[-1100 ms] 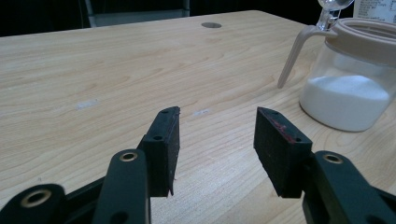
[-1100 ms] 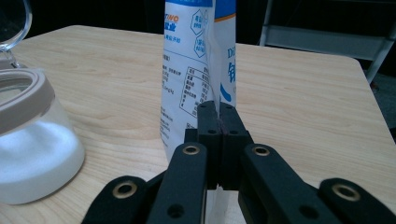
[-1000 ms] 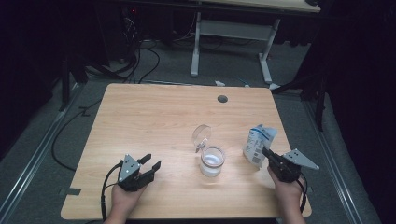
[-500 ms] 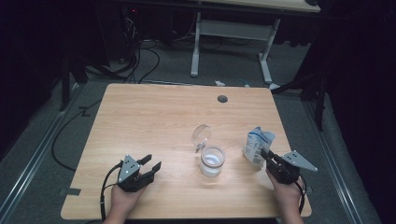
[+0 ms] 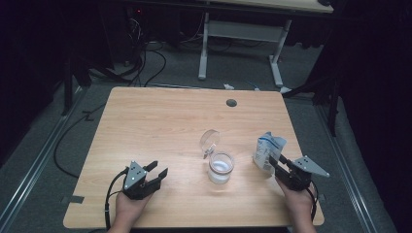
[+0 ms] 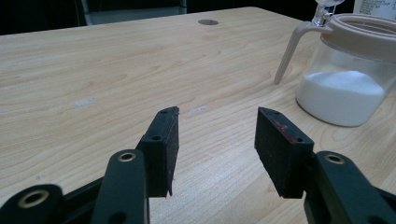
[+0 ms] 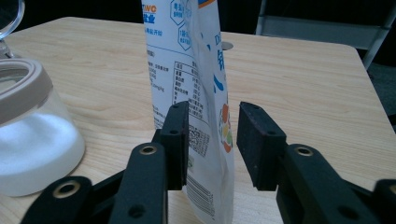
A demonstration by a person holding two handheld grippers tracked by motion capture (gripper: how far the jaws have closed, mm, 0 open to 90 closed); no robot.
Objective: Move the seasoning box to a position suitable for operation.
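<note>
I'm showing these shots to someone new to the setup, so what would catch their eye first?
Most likely the white and blue bag standing upright near the table's right edge, between the jaws of the right gripper, which have just been opening and no longer press on it. Next comes the clear jar of white powder at the table's middle, its lid flipped up. The left gripper rests open on the bare wooden table at front left.

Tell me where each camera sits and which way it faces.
High view: above the person's side, looking forward and down on the table; both hands, left claw and right claw show.
Left gripper view: on the left claw, facing the jar.
Right gripper view: on the right claw, its jaws just opening around the pouch.
All share the jar.
</note>
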